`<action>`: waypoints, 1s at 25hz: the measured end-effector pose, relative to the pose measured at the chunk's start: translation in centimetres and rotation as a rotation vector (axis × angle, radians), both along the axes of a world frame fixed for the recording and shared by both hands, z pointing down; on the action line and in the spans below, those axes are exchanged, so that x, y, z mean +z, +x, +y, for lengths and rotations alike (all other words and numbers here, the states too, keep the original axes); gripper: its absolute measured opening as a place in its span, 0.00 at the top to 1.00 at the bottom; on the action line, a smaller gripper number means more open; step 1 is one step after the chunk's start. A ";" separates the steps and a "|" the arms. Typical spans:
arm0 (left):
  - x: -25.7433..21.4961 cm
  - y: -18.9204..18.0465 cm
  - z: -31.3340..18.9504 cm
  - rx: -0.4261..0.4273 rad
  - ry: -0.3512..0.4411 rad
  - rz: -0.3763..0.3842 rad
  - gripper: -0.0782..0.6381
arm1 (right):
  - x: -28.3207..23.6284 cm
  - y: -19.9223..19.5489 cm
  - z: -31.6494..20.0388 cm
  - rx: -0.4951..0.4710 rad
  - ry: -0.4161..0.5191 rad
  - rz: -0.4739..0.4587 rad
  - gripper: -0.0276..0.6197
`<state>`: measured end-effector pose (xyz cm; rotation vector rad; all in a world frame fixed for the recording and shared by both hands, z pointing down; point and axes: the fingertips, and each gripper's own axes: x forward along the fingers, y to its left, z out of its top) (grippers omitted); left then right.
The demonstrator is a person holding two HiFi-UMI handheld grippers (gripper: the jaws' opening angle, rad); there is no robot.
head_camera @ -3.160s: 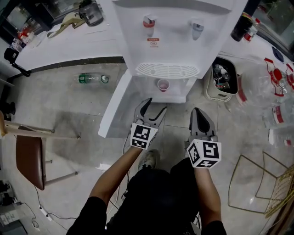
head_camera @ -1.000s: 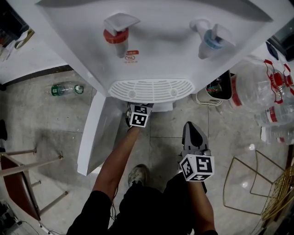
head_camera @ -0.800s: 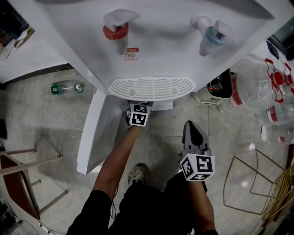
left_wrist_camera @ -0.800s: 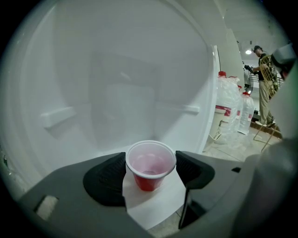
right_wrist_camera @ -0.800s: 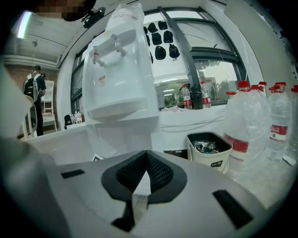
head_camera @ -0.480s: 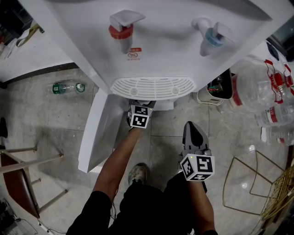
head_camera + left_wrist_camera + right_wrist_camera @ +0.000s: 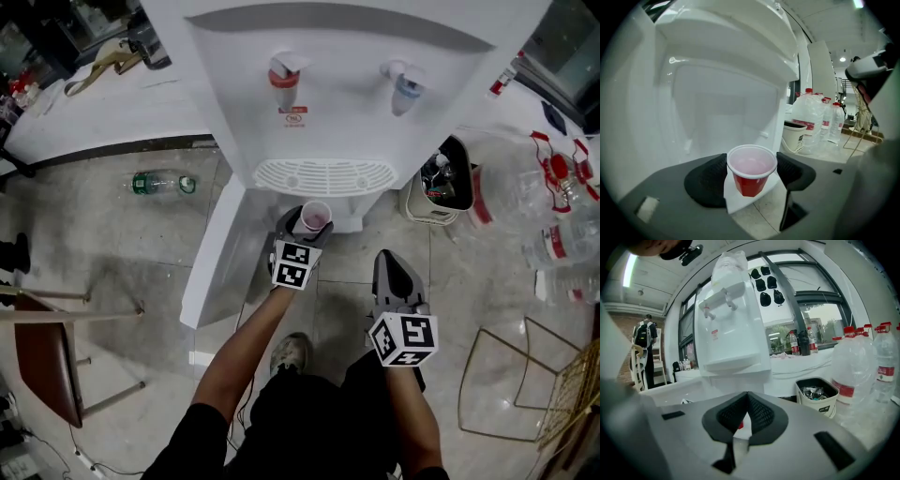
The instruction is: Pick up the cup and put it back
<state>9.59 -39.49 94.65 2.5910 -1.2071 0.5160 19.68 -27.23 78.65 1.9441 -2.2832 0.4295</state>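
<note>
cup pinched below its rim by left hand-held gripper, in the air just before the dispenser. likely light, thin-walled, crushable: squeeze gently, keep upright. right hand-held gripper pressed together, empty.

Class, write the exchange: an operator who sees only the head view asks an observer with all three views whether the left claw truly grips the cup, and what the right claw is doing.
Operator: From above I see little more than the cup rim. Is it gripped?
Observer: Yes. In the left gripper view the left claw has its pads pressed on both sides of the red wall, just under the rim.
Operator: And the right claw?
Observer: The right gripper view shows its jaws meeting at the tips, with nothing between them.
</note>
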 end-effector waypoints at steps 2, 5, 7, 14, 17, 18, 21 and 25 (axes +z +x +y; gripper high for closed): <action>-1.1 -0.6 1.6 0.015 0.001 0.003 0.43 | -0.9 -0.5 0.6 -0.017 0.016 0.012 0.96; -3.2 -1.6 4.2 0.023 0.000 0.003 0.43 | -1.6 -1.1 1.6 -0.037 0.017 0.014 0.96; -4.7 -2.5 6.0 0.021 -0.001 0.009 0.43 | -2.2 -1.5 2.4 -0.051 0.016 0.014 0.96; -9.2 -5.6 10.7 0.016 0.020 0.011 0.43 | -4.3 -2.7 3.6 -0.092 0.049 0.066 0.96; -10.8 -6.9 11.6 0.002 0.019 0.006 0.43 | -4.9 -3.0 3.9 -0.100 0.055 0.063 0.96; -11.5 -7.3 11.9 -0.003 0.021 0.010 0.43 | -5.1 -3.2 4.0 -0.101 0.056 0.058 0.96; -13.8 -8.3 13.0 -0.005 0.031 0.018 0.43 | -5.7 -3.8 4.3 -0.108 0.052 0.030 0.97; -17.5 -8.9 14.3 0.007 0.069 0.011 0.43 | -6.9 -4.0 4.1 -0.117 0.055 0.010 0.96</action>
